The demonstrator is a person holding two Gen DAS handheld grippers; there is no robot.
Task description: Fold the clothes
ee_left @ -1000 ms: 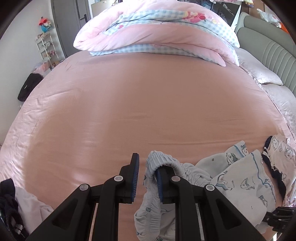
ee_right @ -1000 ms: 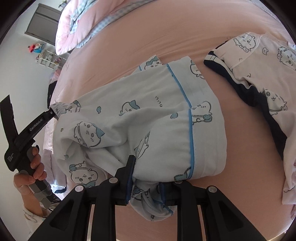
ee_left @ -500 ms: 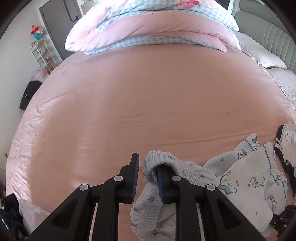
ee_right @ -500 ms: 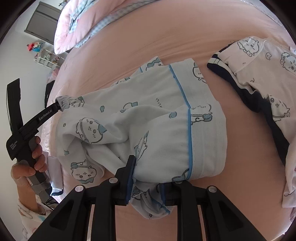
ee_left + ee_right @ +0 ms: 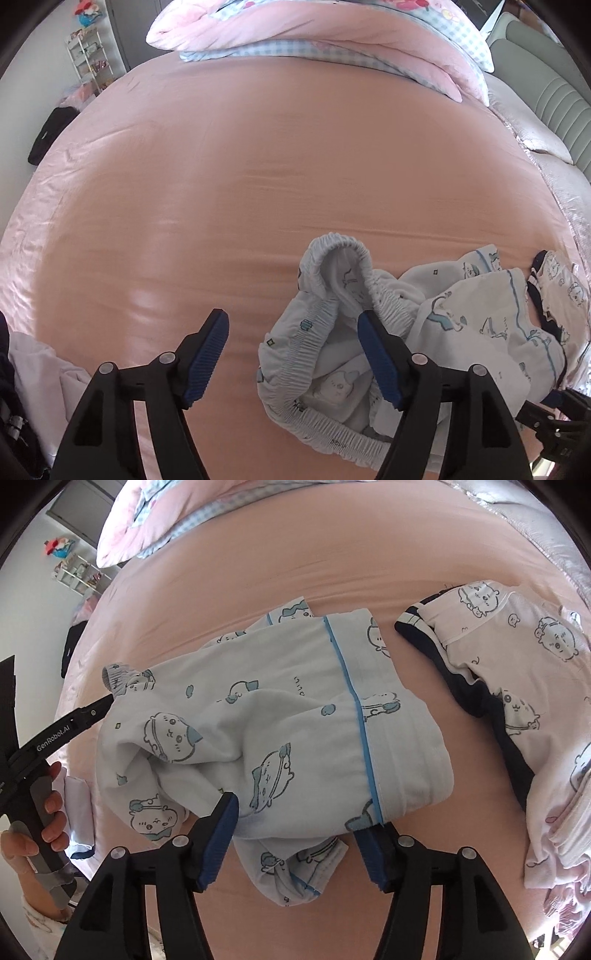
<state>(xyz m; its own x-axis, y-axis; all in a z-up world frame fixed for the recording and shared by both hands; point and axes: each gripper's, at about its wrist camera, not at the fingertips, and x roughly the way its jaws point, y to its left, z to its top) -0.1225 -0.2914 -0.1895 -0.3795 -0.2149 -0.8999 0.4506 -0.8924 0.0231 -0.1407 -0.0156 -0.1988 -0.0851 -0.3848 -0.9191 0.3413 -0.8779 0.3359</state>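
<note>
- Both grippers had let go within the last second: the left gripper, clamped on the elastic waistband half a second earlier, stood with its jaws spread wide, and the right gripper had likewise parted from the fabric it had pinched.
- White pajama pants printed with blue cartoon figures lay bunched on the pink bed, near its front edge, only roughly doubled over with a blue-piped cuff on top.
- Their gathered waistband stood up in a loop just ahead of the left gripper's right finger, which touched or nearly touched the cloth; nothing lay between the pads.
- From the right wrist view, the open jaws straddled the lower edge of the bundle, a loose flap hanging out below it.
- Just beside the pants, toward the headboard side, lay a second garment, pinkish-white with dark navy trim, not touching them as far as could be told.
- A folded pink-and-check duvet sat well apart at the far end of the bed.
- Judged from this, the fold was unfinished, and the risk lay in regrasping: closing on the raised waistband loop could catch one layer only, dragging the bundle askew, while the hanging flap could slip further out and undo the fold.
</note>
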